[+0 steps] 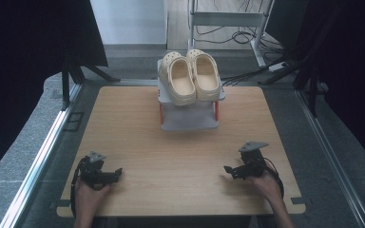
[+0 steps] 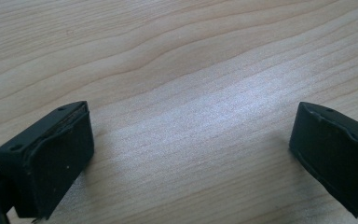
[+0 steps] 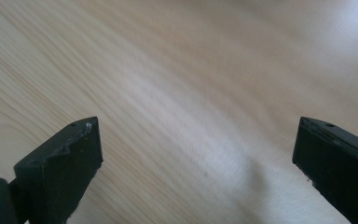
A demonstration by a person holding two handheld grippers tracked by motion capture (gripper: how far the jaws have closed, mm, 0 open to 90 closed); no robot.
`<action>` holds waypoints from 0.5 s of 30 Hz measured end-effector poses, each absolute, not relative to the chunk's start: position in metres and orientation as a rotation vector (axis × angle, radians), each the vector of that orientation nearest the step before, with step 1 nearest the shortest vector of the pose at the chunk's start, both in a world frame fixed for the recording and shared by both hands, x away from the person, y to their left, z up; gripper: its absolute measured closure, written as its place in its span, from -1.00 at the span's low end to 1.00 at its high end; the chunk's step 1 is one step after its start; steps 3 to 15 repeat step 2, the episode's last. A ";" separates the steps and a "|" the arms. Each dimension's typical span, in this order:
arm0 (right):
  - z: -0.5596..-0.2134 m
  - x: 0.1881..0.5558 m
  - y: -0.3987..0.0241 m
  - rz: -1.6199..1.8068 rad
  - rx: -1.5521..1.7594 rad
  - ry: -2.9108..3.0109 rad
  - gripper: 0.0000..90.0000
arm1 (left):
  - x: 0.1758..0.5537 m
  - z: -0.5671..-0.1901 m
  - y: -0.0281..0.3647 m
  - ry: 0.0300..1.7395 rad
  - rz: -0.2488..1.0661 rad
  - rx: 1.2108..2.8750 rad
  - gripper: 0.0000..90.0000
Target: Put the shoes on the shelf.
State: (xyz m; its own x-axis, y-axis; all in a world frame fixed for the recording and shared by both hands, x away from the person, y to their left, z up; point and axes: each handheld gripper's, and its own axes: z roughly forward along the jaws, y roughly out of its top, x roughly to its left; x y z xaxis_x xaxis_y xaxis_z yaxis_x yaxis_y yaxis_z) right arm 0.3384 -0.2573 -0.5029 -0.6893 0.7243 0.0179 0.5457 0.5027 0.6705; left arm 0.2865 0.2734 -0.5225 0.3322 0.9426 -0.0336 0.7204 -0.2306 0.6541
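Holding both tools low over the near end of the table (image 1: 138, 142), I am seeing the left gripper (image 1: 119, 172) sitting at about seven o'clock on the board and the right gripper (image 1: 226, 169) at about five o'clock, well apart from each other. In the left gripper view its jaws are standing wide apart with bare wood grain between them, gripping nothing. In the right gripper view the jaws are likewise spread wide over bare wood, empty. I am watching the pair of cream clogs (image 1: 189, 76) resting side by side at twelve o'clock, on top of a small grey shoe rack (image 1: 188, 116) at the far edge of the table, well apart from both grippers. The clogs are touching each other along their inner sides, toes pointing toward me.
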 end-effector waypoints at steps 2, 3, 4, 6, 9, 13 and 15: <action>-0.515 0.337 -0.257 0.917 1.068 2.504 -0.99 | 0.286 -0.522 0.273 1.456 0.504 2.026 -1.00; -0.515 0.337 -0.257 0.917 1.068 2.504 -0.99 | 0.286 -0.522 0.273 1.456 0.504 2.026 -1.00; -0.515 0.337 -0.257 0.917 1.068 2.504 -0.99 | 0.286 -0.522 0.273 1.456 0.504 2.026 -1.00; -0.515 0.337 -0.257 0.917 1.068 2.504 -0.99 | 0.286 -0.522 0.273 1.456 0.504 2.026 -1.00; -0.515 0.337 -0.257 0.917 1.068 2.504 -0.99 | 0.286 -0.522 0.273 1.456 0.504 2.026 -1.00; -0.515 0.337 -0.257 0.917 1.068 2.504 -0.99 | 0.286 -0.522 0.273 1.456 0.504 2.026 -1.00; -0.515 0.337 -0.257 0.917 1.068 2.504 -0.99 | 0.286 -0.522 0.273 1.456 0.504 2.026 -1.00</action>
